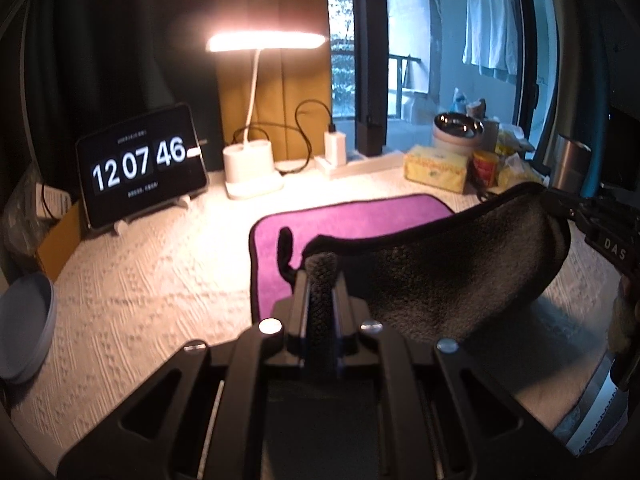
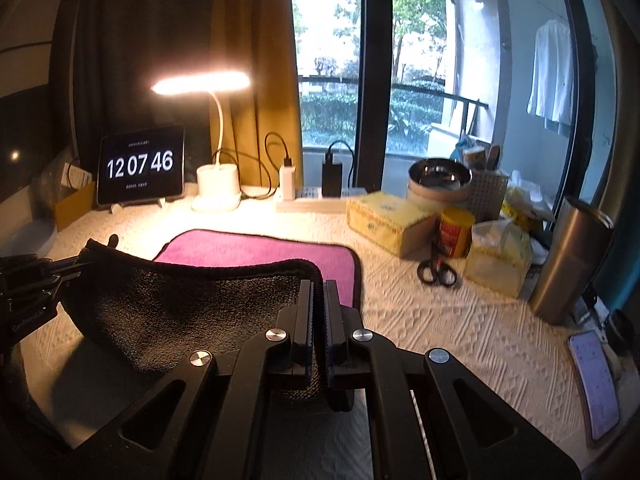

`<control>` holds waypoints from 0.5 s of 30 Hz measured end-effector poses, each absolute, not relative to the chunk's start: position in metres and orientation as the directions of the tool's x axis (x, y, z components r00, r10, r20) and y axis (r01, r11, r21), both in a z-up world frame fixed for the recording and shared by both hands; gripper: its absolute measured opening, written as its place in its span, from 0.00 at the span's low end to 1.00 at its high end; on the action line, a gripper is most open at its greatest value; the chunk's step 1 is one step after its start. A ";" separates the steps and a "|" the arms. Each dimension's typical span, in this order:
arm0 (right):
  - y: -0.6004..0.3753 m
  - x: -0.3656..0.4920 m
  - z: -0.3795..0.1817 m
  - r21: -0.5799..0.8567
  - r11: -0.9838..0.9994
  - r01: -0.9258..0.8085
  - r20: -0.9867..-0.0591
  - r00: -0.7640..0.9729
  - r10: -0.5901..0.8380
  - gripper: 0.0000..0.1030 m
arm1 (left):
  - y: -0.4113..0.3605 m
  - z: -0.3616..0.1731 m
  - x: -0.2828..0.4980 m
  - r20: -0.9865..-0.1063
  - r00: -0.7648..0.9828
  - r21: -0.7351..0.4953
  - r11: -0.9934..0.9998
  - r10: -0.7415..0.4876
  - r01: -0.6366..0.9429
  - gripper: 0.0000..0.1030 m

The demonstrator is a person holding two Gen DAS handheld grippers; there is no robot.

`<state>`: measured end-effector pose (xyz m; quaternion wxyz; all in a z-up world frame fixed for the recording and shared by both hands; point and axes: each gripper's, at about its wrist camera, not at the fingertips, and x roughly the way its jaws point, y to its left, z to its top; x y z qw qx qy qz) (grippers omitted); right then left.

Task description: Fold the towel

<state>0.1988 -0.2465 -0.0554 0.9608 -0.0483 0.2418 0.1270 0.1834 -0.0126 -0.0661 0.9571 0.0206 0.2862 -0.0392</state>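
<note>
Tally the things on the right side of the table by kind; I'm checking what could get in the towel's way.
Tissue boxes: 2, one flat, one with a tissue sticking out
Red-and-yellow can: 1
Scissors: 1
Steel tumbler: 1
Phone: 1
Steel bowl: 1
Total: 7

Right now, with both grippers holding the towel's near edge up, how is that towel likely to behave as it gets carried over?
Probably floppy: the towel sags in a curve between the left gripper and right gripper. Likely light, since pinched corners alone hold the raised part. Its looped pile looks grippy, so slipping seems unlikely; the far magenta part lies flat on the table cover.
</note>
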 end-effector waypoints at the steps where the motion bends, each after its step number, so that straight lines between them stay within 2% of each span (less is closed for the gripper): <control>1: -0.246 0.201 -0.053 -0.036 0.963 -0.266 -0.469 0.856 0.219 0.05 | -0.012 -0.063 0.186 -0.540 0.839 0.019 0.996 -0.064 0.088 0.09; 15: -0.242 0.231 -0.036 -0.057 0.963 -0.265 -0.402 0.889 0.221 0.05 | -0.009 -0.044 0.217 -0.483 0.874 0.021 0.997 -0.059 0.078 0.09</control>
